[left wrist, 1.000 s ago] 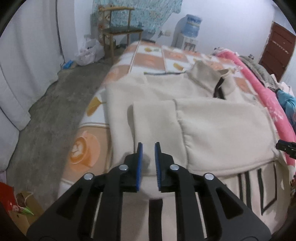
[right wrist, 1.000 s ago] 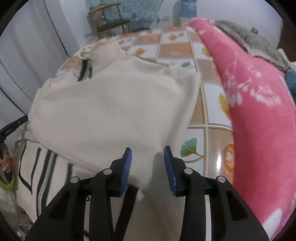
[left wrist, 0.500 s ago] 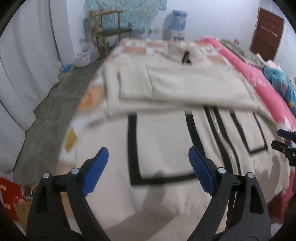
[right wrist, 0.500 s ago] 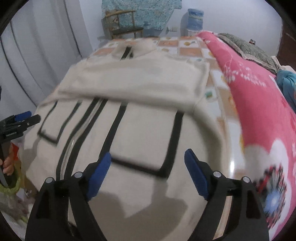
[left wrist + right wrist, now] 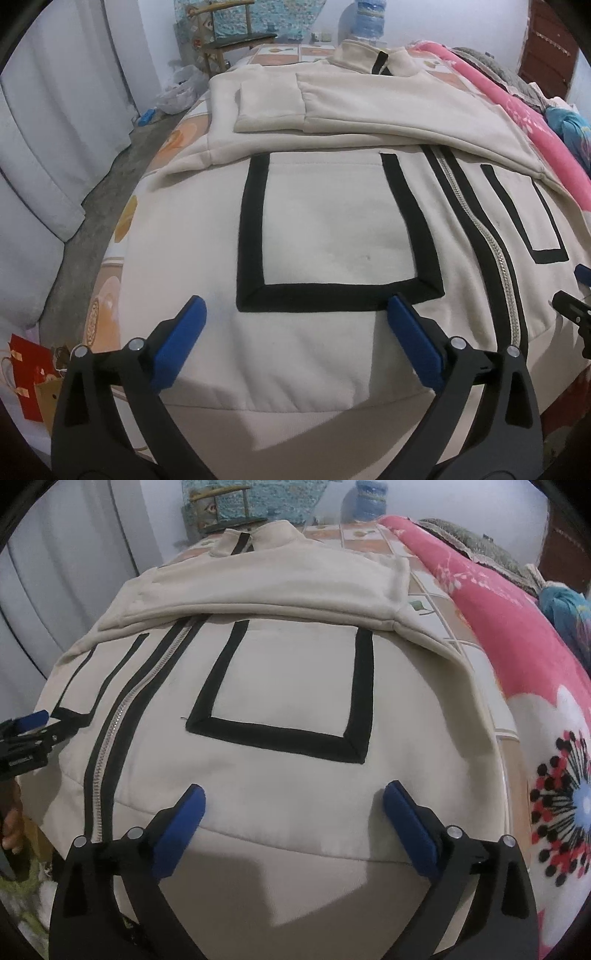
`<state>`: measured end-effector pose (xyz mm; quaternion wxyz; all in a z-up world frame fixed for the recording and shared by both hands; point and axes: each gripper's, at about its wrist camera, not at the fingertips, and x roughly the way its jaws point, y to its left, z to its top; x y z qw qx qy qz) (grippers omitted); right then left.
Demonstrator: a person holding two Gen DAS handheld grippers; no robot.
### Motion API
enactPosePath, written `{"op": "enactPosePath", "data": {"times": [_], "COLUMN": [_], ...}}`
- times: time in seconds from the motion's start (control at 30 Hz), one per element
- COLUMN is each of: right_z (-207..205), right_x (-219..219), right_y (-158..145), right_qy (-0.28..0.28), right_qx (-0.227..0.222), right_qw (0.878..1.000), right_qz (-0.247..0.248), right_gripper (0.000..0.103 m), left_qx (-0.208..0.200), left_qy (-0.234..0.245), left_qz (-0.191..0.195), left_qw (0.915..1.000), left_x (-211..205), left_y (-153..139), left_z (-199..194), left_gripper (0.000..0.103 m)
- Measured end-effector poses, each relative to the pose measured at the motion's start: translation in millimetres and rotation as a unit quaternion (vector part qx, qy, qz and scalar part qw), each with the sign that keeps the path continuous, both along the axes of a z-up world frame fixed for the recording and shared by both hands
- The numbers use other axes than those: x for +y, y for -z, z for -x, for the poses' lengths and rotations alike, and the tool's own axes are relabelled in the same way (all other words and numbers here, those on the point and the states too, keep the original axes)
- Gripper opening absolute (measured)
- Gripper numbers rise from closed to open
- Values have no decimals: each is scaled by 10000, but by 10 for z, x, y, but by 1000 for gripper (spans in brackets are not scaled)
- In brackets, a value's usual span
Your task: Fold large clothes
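On the tile-patterned bed (image 5: 284, 51), left wrist view: the cream fleece zip jacket with black-bordered pockets (image 5: 332, 229) lay spread front-up, both sleeves folded across the chest, probably to square it up for a bottom fold. The left gripper (image 5: 297, 319) hovered over the hem, its jaws just spread wide apart, nothing between them, blue pads clear of the cloth. One full pocket border and part of a second showed, one zipper (image 5: 495, 251), one wooden chair (image 5: 225, 33), one water bottle (image 5: 369, 14). The right gripper's tips peeked in at the right edge. Right wrist view: the right gripper (image 5: 293, 805) hung over the hem on the other side, jaws also just opened wide, empty. Same jacket, collar far; one pink floral blanket (image 5: 517, 657) beside it. Two grippers counted, likely poised to take the hem corners.
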<state>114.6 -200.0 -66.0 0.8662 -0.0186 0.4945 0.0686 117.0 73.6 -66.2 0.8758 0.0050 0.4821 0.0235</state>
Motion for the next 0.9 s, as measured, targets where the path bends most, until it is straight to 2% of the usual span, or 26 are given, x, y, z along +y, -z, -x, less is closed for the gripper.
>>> {"op": "enactPosePath", "data": {"times": [0.47, 0.6, 0.73, 0.9], "right_z": [44, 57, 146, 147], "right_x": [5, 11, 75, 197], "right_y": [24, -44, -209, -132], "right_qy": [103, -18, -119, -380], "right_qx": [-216, -283, -597, -475], "right_qw": [9997, 9996, 9981, 9981], "right_qz": [21, -29, -134, -86], "right_gripper": [96, 96, 96, 96], "left_qx": [-120, -82, -7, -2], "left_qy": [-51, -35, -27, -17], "left_qz": [18, 60, 72, 69], "left_qw": [9999, 9999, 10000, 10000], "left_x": [-7, 5, 5, 1], "left_y": [18, 19, 11, 9], "left_z": [30, 36, 17, 14], "left_gripper": [96, 96, 96, 96]}}
